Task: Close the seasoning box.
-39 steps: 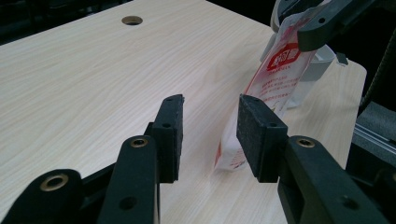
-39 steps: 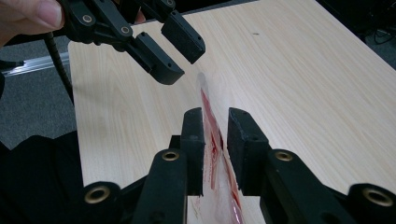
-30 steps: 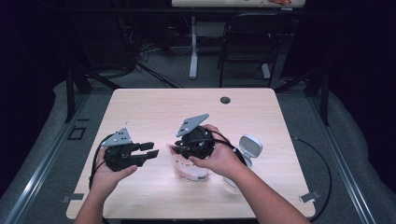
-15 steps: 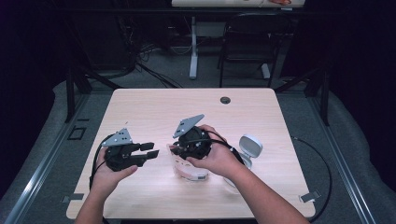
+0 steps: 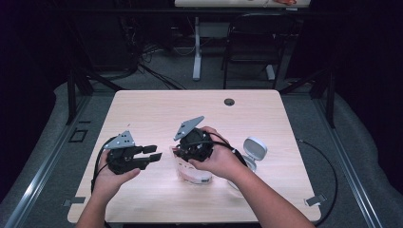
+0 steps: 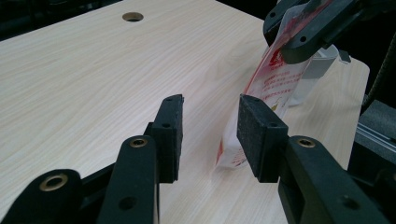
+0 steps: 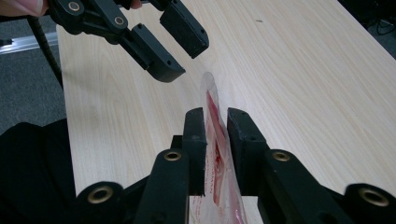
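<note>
A clear pouch (image 5: 191, 172) with red print stands tilted on the wooden table (image 5: 157, 109), its lower end on the tabletop. My right gripper (image 5: 177, 152) holds its upper edge. In the right gripper view the pouch (image 7: 212, 105) runs between the jaws of my right gripper (image 7: 215, 126), which have just been closing on it. My left gripper (image 5: 155, 153) hovers open just left of the pouch, pointing at it. In the left gripper view my left gripper (image 6: 210, 135) has nothing between its pads, and the pouch (image 6: 275, 88) hangs beyond from the right gripper (image 6: 299, 28).
A white round device (image 5: 254, 148) sits on the table right of my right hand. A cable hole (image 5: 229, 101) lies near the far edge. A chair (image 5: 247, 42) and a table leg stand beyond the table.
</note>
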